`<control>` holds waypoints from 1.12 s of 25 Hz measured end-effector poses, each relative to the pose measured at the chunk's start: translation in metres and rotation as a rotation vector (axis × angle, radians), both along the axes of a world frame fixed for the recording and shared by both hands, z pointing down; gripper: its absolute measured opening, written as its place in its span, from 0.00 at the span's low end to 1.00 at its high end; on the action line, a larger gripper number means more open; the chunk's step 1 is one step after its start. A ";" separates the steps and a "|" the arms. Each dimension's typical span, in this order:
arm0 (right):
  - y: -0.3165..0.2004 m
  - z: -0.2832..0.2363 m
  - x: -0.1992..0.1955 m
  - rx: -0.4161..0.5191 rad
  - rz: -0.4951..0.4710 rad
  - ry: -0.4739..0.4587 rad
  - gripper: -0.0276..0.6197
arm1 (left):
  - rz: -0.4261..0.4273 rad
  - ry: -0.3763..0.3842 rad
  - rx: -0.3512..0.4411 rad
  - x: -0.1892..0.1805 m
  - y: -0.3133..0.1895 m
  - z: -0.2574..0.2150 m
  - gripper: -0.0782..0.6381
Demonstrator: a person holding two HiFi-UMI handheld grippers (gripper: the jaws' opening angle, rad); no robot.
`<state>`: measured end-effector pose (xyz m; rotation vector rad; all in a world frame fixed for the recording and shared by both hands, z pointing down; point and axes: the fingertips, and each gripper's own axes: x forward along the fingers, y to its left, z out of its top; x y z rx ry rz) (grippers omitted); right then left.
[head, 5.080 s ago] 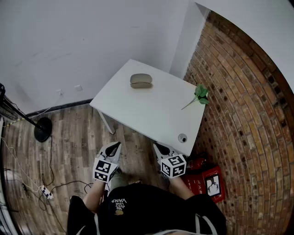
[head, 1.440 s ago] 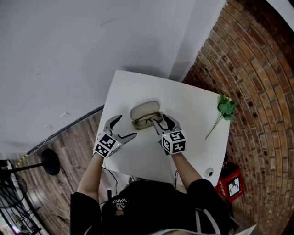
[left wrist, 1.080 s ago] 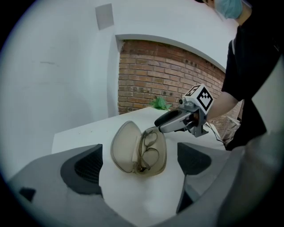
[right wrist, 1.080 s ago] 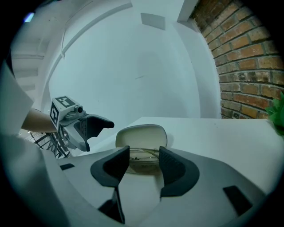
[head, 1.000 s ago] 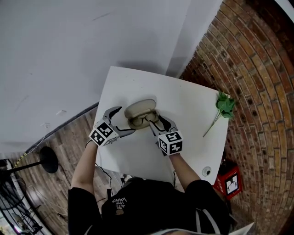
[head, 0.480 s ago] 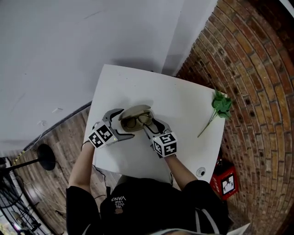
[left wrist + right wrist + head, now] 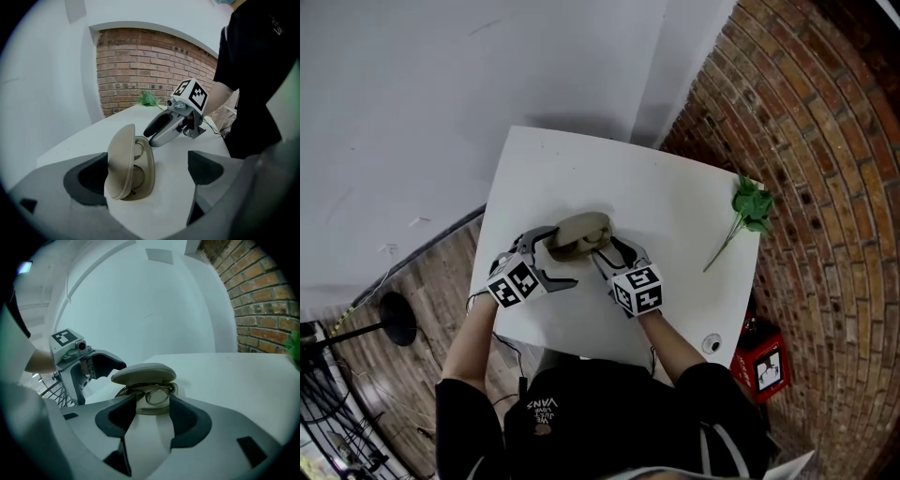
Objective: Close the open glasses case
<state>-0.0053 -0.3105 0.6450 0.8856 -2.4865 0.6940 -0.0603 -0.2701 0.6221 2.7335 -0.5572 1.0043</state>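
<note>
Item 1, case (image 7: 579,234): beige, on the white counter (image 7: 675,206), near its front-left part. The lid (image 7: 119,161) is part-way down, with a gap at the front; I see glasses (image 7: 157,394) inside.

Item 2, left hand-held gripper (image 7: 555,258): I read its jaws as wide apart and clamped on nothing. The case stands between them, close to the left jaw, whose pad sits right behind the lid's outer face. I cannot tell whether pad and lid touch.

Item 3, right hand-held gripper (image 7: 609,251): jaws apart, gripping nothing. The open front of the case sits just past the tips, in line with the gap between them. In the left gripper view its tips reach the far end of the case; I cannot confirm contact.

Item 4, green sprig (image 7: 750,202): lies at the counter's right edge, well apart from the case.

Item 5, surroundings: brick wall (image 7: 825,169) to the right, and a red box (image 7: 766,370) on the floor beside the counter.
</note>
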 end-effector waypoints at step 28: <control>0.031 -0.023 0.019 0.014 0.191 0.013 0.36 | 0.172 -0.154 0.022 0.016 0.044 0.036 0.84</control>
